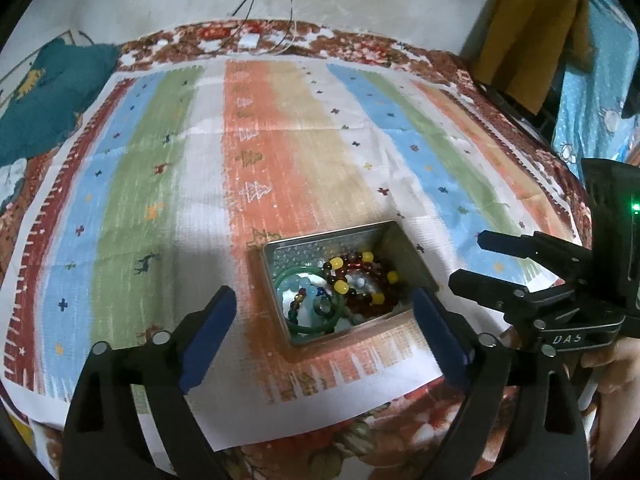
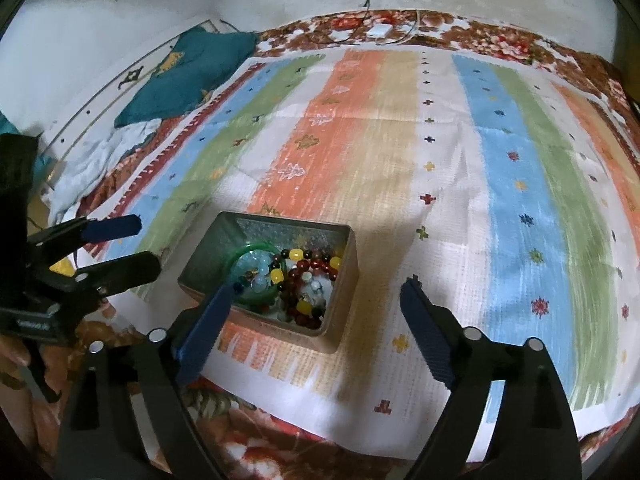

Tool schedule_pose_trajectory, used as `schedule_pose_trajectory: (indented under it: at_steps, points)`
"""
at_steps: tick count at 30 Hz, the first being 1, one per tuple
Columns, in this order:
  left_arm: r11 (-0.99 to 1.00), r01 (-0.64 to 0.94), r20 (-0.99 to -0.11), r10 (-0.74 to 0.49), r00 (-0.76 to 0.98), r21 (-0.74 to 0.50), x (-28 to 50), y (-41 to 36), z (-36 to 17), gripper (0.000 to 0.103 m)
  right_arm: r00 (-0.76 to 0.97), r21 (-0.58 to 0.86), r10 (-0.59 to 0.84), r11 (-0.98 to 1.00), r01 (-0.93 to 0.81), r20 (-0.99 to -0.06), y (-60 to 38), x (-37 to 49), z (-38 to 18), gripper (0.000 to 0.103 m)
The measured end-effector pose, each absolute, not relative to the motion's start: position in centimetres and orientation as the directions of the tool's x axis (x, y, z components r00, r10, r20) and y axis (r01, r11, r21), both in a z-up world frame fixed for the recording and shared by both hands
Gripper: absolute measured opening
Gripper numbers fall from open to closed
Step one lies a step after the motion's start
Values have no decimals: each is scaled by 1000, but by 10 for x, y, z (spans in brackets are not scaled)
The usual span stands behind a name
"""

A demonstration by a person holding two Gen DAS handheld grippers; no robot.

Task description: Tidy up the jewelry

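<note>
An open metal tin (image 1: 394,240) stands on the striped cloth near its front edge; it also shows in the right wrist view (image 2: 348,264). It holds a green bangle (image 1: 316,329), a pale blue bead bracelet (image 1: 294,280), and dark red and yellow beads (image 1: 370,280). The same beads (image 2: 308,268) and bangle (image 2: 256,246) show in the right wrist view. My left gripper (image 1: 324,294) is open and empty, its fingers either side of the tin from above. My right gripper (image 2: 318,286) is open and empty, just right of the tin; it also shows in the left wrist view (image 1: 466,258).
The striped cloth (image 1: 280,140) lies over a floral bedspread (image 1: 360,440). A teal cloth (image 1: 44,96) lies at the far left, a white wall with hanging wires behind. A mustard garment (image 1: 532,28) hangs at the far right. A small white tag (image 2: 379,31) lies at the far edge.
</note>
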State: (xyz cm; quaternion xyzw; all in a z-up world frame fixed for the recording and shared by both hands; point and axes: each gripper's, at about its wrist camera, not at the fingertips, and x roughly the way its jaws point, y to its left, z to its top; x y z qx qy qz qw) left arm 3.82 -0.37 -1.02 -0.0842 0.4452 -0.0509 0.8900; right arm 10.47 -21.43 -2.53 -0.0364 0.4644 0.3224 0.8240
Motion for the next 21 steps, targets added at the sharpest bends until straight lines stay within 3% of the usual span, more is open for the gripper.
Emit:
schedule_pose_trajectory:
  at_steps: [4,21]
  points:
    - [987,24,-763,-138,631,-158,28,-8,-7,97,397,221,498,794,-566,-771,-219,93,-23,93]
    - [999,13,-712,-39,701,-41,0,-27,-3,97,556,130,507,804,-580,-659,-234,50,-7,96]
